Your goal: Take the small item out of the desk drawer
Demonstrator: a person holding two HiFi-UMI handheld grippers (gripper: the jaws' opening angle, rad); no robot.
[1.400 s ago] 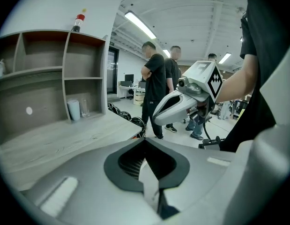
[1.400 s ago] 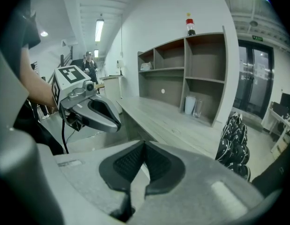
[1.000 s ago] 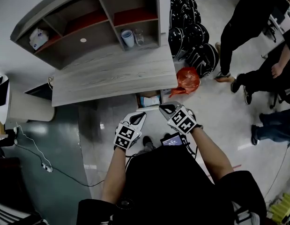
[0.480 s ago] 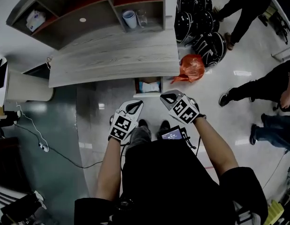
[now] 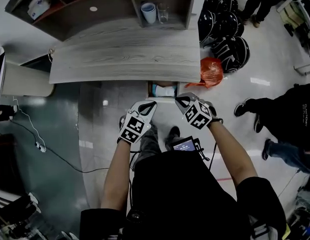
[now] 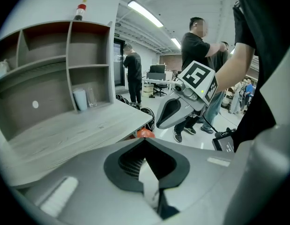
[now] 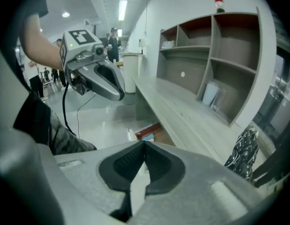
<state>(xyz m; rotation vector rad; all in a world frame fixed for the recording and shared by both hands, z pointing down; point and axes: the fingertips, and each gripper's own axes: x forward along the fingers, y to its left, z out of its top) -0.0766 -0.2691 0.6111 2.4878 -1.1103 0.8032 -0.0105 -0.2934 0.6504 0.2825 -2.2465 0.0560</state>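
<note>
Under the front edge of the grey wooden desk (image 5: pixel 119 59) a drawer (image 5: pixel 150 89) stands pulled out, and a small blue-and-white item (image 5: pixel 165 91) lies in it. My left gripper (image 5: pixel 150 104) and right gripper (image 5: pixel 180 100) hover side by side just in front of the drawer, both shut and empty. In the right gripper view the drawer (image 7: pixel 145 131) and its blue item (image 7: pixel 149 138) show just past the closed tips of the right gripper (image 7: pixel 145 143), with the left gripper (image 7: pixel 105 81) up to the left. In the left gripper view the left gripper (image 6: pixel 144 140) is shut, and the drawer is hidden.
A shelf unit at the desk's back holds a cup (image 5: pixel 148 12) and a glass (image 5: pixel 163 11). An orange bag (image 5: pixel 212 71) and black helmets (image 5: pixel 230 44) lie on the floor right of the desk. People's legs (image 5: pixel 275 111) stand at the right. A cable (image 5: pixel 44 149) runs over the floor at the left.
Both grippers have sunk and come nearer to the drawer under the desk edge. The right one has rolled a little. Both stay shut.
</note>
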